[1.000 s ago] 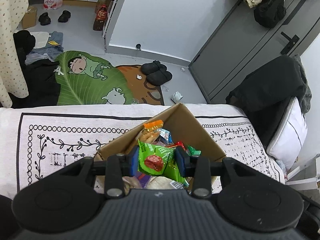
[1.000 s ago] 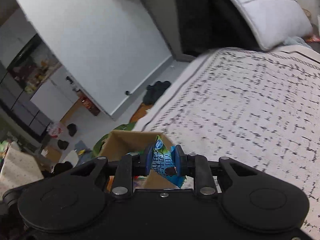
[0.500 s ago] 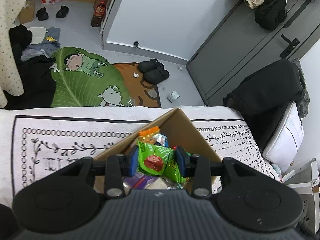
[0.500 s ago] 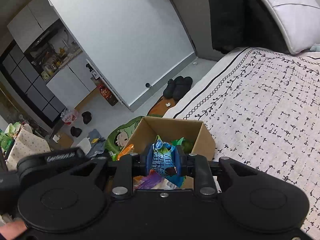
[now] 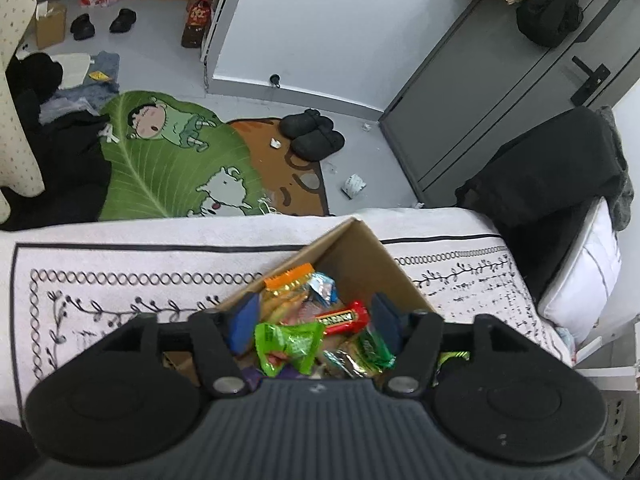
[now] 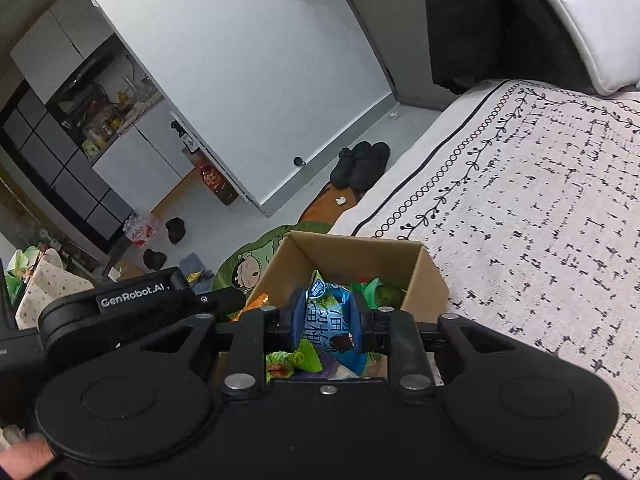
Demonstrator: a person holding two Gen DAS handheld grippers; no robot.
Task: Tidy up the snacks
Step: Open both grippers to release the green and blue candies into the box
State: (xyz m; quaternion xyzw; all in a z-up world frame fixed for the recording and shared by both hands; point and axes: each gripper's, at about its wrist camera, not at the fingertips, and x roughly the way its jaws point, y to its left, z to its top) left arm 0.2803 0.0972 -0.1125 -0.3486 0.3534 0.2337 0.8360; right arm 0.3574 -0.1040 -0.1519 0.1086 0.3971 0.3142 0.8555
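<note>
Now the left gripper (image 5: 314,314) has just been opening, its jaws wide and empty, and the green packet (image 5: 289,343) seemingly lies loose in the cardboard box (image 5: 362,256) at its 6 o'clock, while the right gripper (image 6: 327,320) pinches the blue packet (image 6: 326,322), next to drop.

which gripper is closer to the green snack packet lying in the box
Left. The left gripper hangs right above the green snack packet, its jaws just opened, the packet loose between them. The right gripper, shut on a blue packet, hangs farther along the cardboard box.
</note>
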